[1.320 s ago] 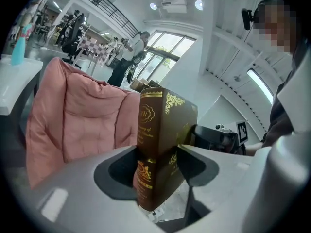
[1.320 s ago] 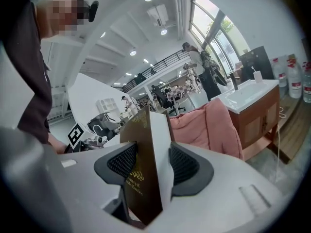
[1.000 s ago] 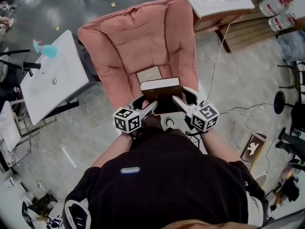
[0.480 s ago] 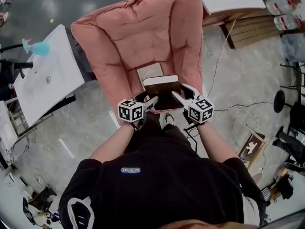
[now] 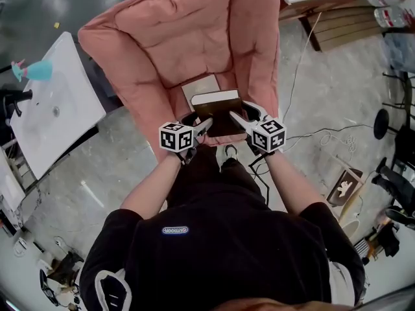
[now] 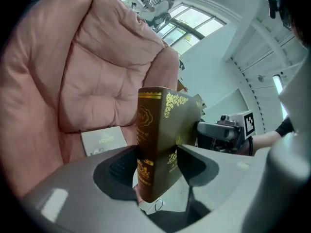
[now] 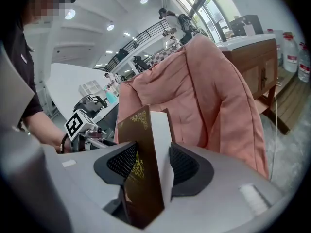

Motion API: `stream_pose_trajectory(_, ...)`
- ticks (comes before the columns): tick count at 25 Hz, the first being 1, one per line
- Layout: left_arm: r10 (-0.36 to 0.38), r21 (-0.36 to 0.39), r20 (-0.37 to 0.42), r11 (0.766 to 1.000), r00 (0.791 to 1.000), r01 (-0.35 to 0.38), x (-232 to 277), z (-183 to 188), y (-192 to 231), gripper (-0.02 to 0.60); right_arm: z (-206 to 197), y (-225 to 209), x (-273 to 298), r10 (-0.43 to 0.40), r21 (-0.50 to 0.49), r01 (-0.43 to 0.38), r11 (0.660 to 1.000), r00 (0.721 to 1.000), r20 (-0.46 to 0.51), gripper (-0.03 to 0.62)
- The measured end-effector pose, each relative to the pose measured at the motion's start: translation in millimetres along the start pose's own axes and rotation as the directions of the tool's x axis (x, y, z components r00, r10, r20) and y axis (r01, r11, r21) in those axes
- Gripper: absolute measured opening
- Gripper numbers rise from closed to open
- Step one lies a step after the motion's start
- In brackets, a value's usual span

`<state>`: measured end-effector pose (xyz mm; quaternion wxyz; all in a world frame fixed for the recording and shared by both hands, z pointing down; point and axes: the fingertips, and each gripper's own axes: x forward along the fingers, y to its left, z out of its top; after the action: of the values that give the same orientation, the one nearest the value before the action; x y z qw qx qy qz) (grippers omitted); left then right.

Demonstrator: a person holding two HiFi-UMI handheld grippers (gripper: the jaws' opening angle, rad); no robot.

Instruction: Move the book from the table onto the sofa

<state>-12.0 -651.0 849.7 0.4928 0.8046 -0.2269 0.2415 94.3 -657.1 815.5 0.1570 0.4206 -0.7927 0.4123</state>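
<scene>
Holding book [image 5: 217, 112] low over sofa [image 5: 188, 37] seat, toward its near edge; apparently not yet resting. Pinched at spine end by left gripper [image 6: 158, 164] fingers, at page end by right gripper [image 7: 148, 166] fingers, both pairs pressed onto covers. Lower level, both ends together, to avoid twisting. Set down flat just near of white booklet [image 5: 200, 86]. Spread fingers only once seat takes weight. Probably soft cushion, so allow for slight sink.

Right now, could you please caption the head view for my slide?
Left gripper and right gripper hold a brown book at the sofa, near a white card.
</scene>
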Motion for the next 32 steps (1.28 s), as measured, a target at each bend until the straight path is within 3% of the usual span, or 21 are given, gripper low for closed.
stream_pose_trajectory(14,0.017,-0.066,-0.120,0.997,0.993,-0.025,78.1,-29.4,78.8,0.258,-57.9,-73.4,76.2,-0.023,0.065,0.032,0.997,0.990,-0.137,0.245)
stream_pose_trajectory(18,0.003,-0.131,-0.140,0.991,0.990,-0.022,98.0,-38.9,98.9,0.258,-67.7,-93.2,97.3,-0.041,0.079,0.055,0.995,0.985,-0.170,0.241)
stream_pose_trajectory(26,0.000,-0.159,-0.196,0.987,0.981,-0.031,119.4,-50.6,133.8,0.252,-81.9,-123.5,140.8,-0.129,0.130,0.156,0.979,0.972,-0.195,0.229)
stream_pose_trajectory(32,-0.004,-0.216,-0.189,0.976,0.982,-0.038,134.0,-57.7,152.7,0.253,-94.1,-144.6,167.3,-0.159,0.128,0.192,0.973,0.960,-0.231,0.221)
